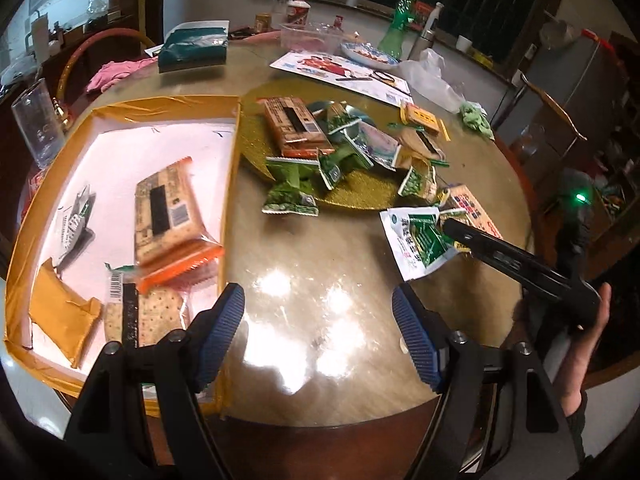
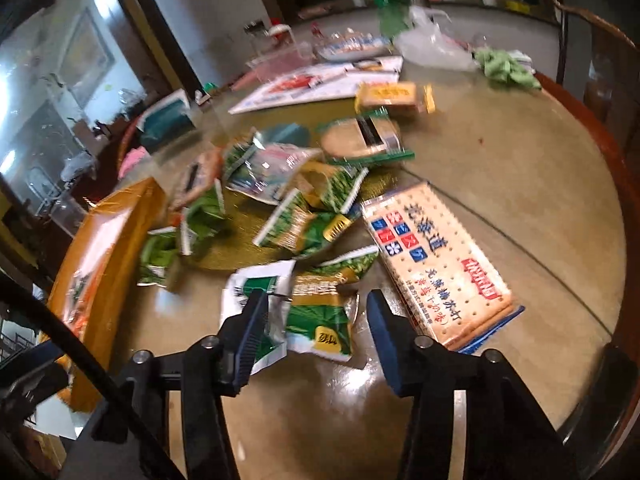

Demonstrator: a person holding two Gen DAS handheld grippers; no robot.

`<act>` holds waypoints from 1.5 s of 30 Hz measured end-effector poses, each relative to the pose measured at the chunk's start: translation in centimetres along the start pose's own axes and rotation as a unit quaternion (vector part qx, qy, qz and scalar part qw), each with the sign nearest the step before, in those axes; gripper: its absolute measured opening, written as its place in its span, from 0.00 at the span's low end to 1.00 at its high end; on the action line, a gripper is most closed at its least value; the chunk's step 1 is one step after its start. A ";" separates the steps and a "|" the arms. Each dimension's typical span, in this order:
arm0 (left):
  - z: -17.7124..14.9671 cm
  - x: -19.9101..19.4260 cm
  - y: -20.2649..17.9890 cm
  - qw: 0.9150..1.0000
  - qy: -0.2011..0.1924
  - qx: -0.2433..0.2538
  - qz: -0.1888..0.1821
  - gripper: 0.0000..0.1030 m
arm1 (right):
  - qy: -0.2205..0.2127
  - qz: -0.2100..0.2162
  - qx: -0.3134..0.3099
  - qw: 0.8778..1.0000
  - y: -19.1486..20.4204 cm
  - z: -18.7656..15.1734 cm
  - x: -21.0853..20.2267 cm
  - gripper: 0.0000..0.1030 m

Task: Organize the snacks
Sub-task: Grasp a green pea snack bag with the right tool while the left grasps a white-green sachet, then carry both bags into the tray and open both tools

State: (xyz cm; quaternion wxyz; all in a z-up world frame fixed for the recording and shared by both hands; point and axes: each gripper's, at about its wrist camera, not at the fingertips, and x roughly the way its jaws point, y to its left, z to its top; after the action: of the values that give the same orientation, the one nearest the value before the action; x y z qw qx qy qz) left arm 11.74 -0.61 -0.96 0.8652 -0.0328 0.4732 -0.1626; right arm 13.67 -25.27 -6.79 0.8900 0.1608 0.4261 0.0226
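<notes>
Round glossy table (image 1: 320,248), taped tray (image 1: 230,184), gold mat (image 1: 360,192), scattered snack packets (image 2: 320,304)

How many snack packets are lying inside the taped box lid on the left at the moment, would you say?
4 in the box lid: a large cracker pack in the middle, a silver packet far left, a yellow packet near left, a cracker pack at the front. More may be hidden.
</notes>
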 end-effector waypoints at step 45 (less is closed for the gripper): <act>-1.7 6.2 -4.5 0.996 0.034 0.069 0.035 0.40 | -0.052 0.012 -0.026 0.998 0.4 -4.6 -4.1 0.15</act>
State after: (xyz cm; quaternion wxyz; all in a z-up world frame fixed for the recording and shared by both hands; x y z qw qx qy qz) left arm 12.30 -6.62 -6.01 0.8539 0.0490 0.4910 -0.1653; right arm 7.52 -24.34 -6.26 0.9147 0.1433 0.3761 0.0360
